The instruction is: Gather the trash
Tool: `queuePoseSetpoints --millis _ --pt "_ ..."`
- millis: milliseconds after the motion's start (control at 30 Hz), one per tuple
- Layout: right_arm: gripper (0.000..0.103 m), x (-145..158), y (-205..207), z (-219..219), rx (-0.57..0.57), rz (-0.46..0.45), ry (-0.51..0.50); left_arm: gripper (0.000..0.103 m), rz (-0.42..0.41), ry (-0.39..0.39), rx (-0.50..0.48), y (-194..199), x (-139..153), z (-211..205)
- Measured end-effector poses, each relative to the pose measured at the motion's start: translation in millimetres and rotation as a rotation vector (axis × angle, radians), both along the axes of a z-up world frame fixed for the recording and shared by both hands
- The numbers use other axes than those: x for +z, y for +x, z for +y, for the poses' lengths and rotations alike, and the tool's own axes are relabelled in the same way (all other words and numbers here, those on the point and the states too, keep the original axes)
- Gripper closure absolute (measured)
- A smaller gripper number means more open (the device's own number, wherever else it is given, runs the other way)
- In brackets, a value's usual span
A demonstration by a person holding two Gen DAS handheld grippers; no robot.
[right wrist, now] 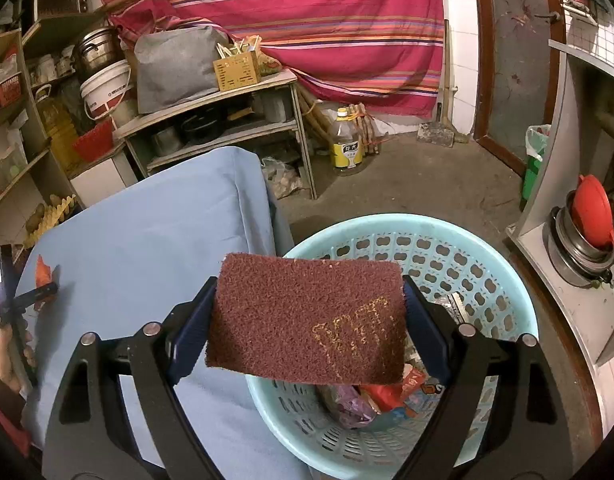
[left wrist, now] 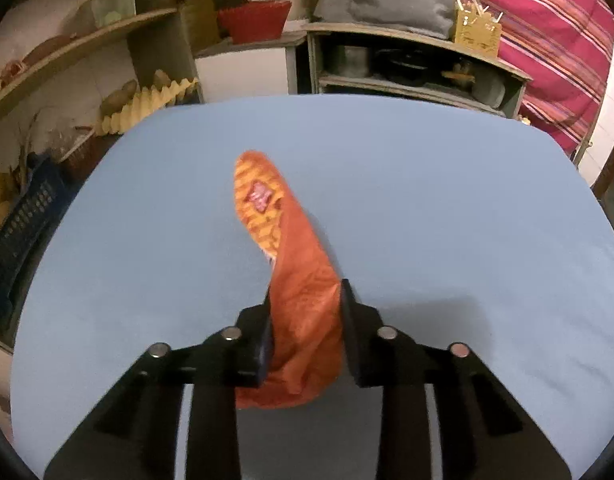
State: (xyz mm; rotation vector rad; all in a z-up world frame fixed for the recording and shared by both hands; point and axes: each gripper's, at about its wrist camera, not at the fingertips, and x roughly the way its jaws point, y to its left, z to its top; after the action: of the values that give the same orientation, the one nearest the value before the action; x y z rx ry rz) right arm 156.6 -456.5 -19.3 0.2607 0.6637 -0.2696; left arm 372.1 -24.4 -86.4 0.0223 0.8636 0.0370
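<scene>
item, drop stage: my right gripper [right wrist: 307, 312] clamps scouring pad [right wrist: 307, 316] above basket [right wrist: 519, 304] at five o'clock, release next; left gripper [left wrist: 305, 300] pinches orange wrapper [left wrist: 291, 264].

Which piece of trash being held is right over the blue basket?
The dark red scouring pad, pinched in the right tool, hangs over the blue basket. The orange snack wrapper in the left tool is above the blue table instead.

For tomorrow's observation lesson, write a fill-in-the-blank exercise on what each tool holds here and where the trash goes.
1. The left tool grips an orange ____.
2. The right tool holds a maroon ____ over the basket.
3. The basket's colour is light ____.
4. The table is covered in a ____ cloth.

Missing words: wrapper; pad; blue; blue
</scene>
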Motion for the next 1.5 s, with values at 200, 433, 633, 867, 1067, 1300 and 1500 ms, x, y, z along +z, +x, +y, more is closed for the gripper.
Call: queuePoseSetpoints --millis 200,433,633,867,1067,1300,1500 --pt "0.017 3.3 -8.1 -12.0 -0.012 -0.020 0.019 0.082 -0.060 -0.027 -0.086 -32.9 31.6 -25.8" --pt "0.017 9.4 -30.1 -34.5 -0.053 -0.056 0.047 0.083 -0.188 -0.047 -0.303 -84.3 87.3 -113.7" --pt "0.017 12.6 -46.1 -55.7 -0.110 -0.061 0.040 0.083 -0.214 -0.065 -0.500 -123.2 102.9 -206.6" --pt "0.017 11.9 -59.3 -72.6 -0.157 -0.045 -0.006 0.083 -0.181 -0.077 -0.694 -153.1 88.4 -314.5" --pt "0.017 11.0 -72.2 -98.3 -0.221 -0.051 0.005 0.083 -0.121 -0.101 -0.799 -154.4 71.6 -385.2" --pt "0.017 5.5 -83.8 -120.8 -0.263 -0.049 0.038 0.057 -0.064 -0.067 -0.836 -153.3 55.7 -426.0" --pt "0.017 3.9 -78.6 -120.1 -0.255 -0.036 0.036 0.033 -0.111 -0.042 -0.846 -166.2 58.8 -420.1"
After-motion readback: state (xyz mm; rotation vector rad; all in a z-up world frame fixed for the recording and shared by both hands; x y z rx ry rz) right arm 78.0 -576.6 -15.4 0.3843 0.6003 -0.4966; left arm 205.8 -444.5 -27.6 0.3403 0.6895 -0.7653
